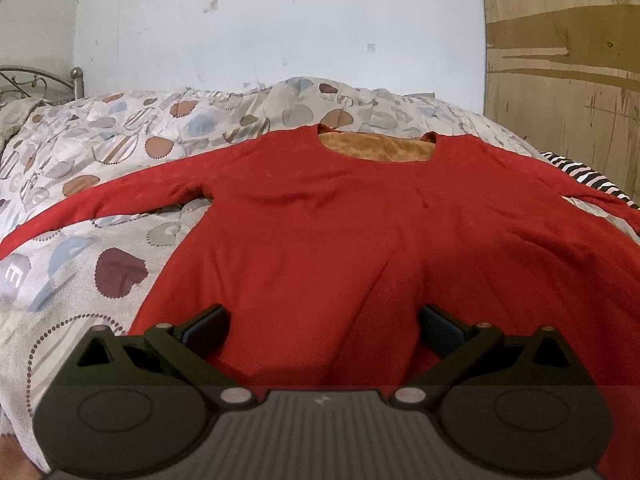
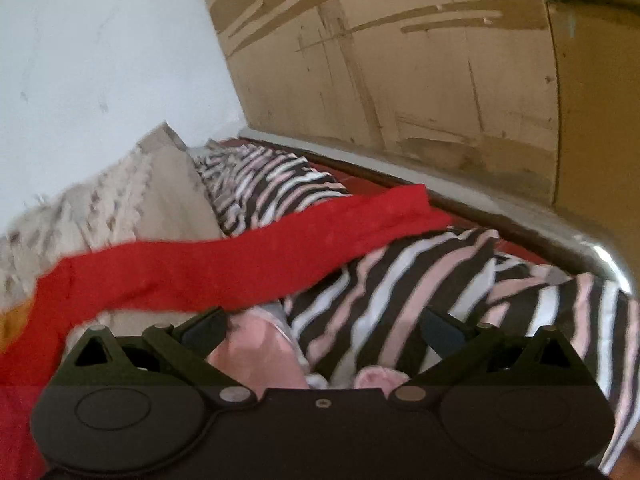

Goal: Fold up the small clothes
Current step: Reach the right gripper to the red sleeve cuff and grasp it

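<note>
A red long-sleeved top (image 1: 320, 216) with an orange lining at the neck lies spread flat on the bed, sleeves out to both sides. My left gripper (image 1: 324, 322) is open and empty just above the top's lower hem. In the right wrist view the top's right sleeve (image 2: 248, 256) stretches across a striped cloth. My right gripper (image 2: 324, 322) is open and empty, a little below that sleeve, over the striped cloth.
A patterned quilt (image 1: 100, 152) covers the bed. A black, white and pink striped cloth (image 2: 400, 280) lies at the bed's right side, also showing in the left wrist view (image 1: 592, 180). A cardboard panel (image 2: 440, 80) stands along the right edge, a white wall (image 1: 280, 32) behind.
</note>
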Available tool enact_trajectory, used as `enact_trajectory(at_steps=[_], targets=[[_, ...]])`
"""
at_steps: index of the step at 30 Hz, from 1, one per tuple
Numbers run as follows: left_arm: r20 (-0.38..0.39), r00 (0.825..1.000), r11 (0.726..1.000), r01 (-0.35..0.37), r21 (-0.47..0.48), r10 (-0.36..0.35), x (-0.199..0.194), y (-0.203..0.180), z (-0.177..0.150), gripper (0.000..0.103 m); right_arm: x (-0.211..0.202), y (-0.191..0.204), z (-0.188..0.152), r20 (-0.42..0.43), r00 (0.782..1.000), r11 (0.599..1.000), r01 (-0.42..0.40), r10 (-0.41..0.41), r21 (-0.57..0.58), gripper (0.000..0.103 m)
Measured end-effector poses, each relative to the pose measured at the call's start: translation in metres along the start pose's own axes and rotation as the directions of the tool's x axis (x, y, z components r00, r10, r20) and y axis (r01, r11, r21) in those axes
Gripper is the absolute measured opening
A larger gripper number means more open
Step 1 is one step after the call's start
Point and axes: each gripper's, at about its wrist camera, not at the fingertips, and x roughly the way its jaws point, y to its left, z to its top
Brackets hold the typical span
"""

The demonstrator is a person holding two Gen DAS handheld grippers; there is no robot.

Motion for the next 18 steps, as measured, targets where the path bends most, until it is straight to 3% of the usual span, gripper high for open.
enact_trajectory(at_steps=[6, 10, 18], targets=[[0.002, 1.000, 1.000, 0.001, -0.001, -0.001, 0.000, 0.000, 0.000, 0.103, 0.016, 0.005, 0.008, 0.022, 0.999, 0.999, -0.023, 0.024, -0.040, 0.100], [0.002, 1.000, 1.000, 0.001, -0.002, -0.001, -0.001, 0.000, 0.000, 0.103, 0.026, -0.001, 0.017, 0.042, 0.999, 1.000, 0.028, -0.028, -0.007, 0.093], [0.003, 1.000, 1.000, 0.001, -0.002, -0.001, -0.001, -0.001, 0.000, 0.103, 0.052, -0.027, 0.031, 0.027, 0.991, 0.969, 0.121, -0.129, 0.214, 0.084]])
